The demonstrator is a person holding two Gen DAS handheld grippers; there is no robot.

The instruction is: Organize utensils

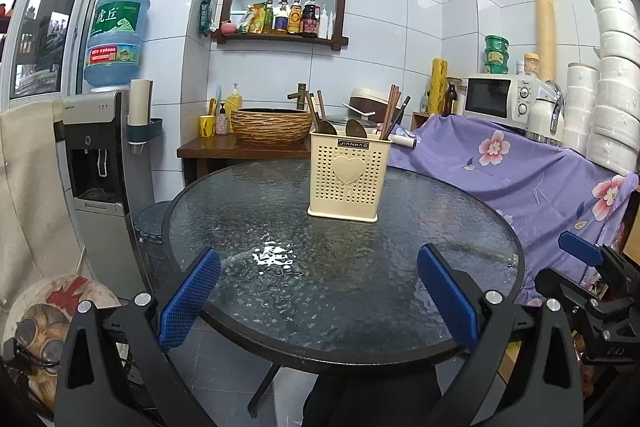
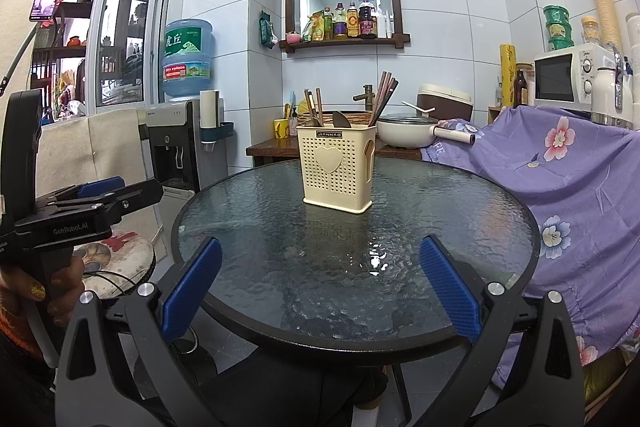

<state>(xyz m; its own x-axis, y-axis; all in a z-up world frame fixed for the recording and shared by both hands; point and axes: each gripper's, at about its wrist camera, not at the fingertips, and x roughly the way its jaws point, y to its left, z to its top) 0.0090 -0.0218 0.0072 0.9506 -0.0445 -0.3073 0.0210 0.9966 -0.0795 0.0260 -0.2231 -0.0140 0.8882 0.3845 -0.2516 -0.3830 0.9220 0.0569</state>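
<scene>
one cream holder (image 1: 345, 179), two spoons (image 1: 356, 129), several chopsticks (image 1: 390, 111)

Utensil holder (image 1: 345, 175) on table (image 1: 248, 323) (glass)

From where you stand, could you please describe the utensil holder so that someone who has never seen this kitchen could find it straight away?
Look at the round glass table in the middle of the room. The only thing standing on it is the utensil holder, a cream plastic box holding chopsticks and spoons. Its perforated front with a raised heart sets it apart from the woven basin behind it.
</scene>
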